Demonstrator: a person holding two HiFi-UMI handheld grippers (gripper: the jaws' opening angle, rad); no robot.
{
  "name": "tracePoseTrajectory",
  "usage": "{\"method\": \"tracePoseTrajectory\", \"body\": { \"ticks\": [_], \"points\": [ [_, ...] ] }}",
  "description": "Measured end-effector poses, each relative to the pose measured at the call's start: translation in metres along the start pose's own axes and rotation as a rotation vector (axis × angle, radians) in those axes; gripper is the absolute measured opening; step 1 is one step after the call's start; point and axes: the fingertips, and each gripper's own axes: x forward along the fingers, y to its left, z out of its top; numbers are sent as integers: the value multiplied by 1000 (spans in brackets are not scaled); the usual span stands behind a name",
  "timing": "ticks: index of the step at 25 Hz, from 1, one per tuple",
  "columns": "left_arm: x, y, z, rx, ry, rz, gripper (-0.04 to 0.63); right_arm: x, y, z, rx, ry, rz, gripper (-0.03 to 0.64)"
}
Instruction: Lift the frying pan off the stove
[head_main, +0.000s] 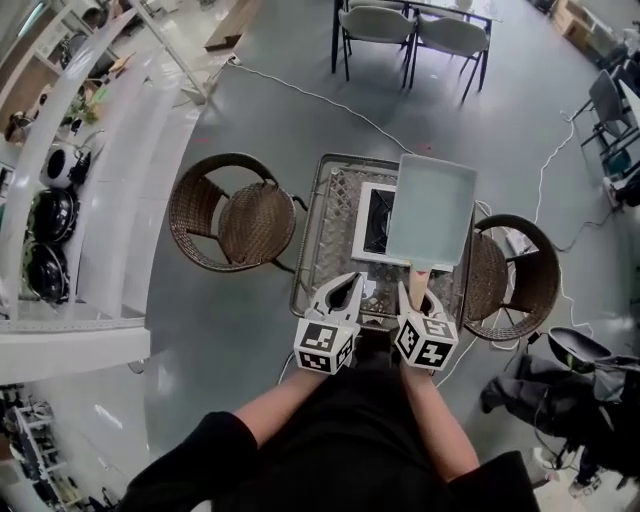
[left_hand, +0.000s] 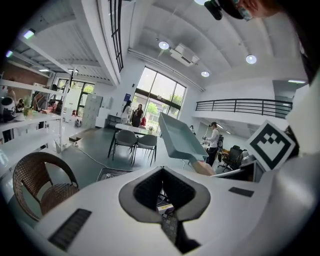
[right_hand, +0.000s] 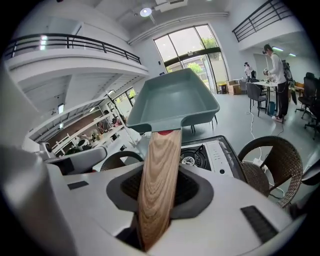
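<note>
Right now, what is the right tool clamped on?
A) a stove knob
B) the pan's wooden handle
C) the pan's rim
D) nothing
B: the right tool is shut on the wooden handle, and the frying pan is up in the air above the stove.

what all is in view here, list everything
frying pan: one, pale grey-green with a wooden handle, held in the air over the stove
stove: one, white with a black burner, on the table
table: one, metal-framed, between the wicker chairs
wicker chairs: two, brown, one at each side of the table
grey chairs: two, grey, far across the floor
cable: one, white, on the floor
left gripper: one, white, shut and empty, at the table's near edge
right gripper: one, white, shut on the handle
</note>
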Motion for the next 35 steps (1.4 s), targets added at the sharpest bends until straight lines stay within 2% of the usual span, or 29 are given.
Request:
{"method": "tracePoseTrajectory", "body": {
  "ticks": [7, 14, 22, 27, 35],
  "points": [
    [-16, -32, 10, 19, -26, -82, 15, -53, 14, 0, 19, -107, 11, 115],
    [-36, -60, 18, 66, -73, -147, 15, -92, 24, -1, -23, -178, -19, 115],
    [-52, -67, 13, 96, -41, -144, 15, -112, 27, -8, -48, -192, -46, 115],
    [-63, -64, 12, 118, -53, -128, 15, -119, 26, -15, -83, -192, -54, 115],
    [-74, -57, 15, 119, -63, -109, 15, -126, 23, -16, -65, -198, -55, 115]
  ]
}}
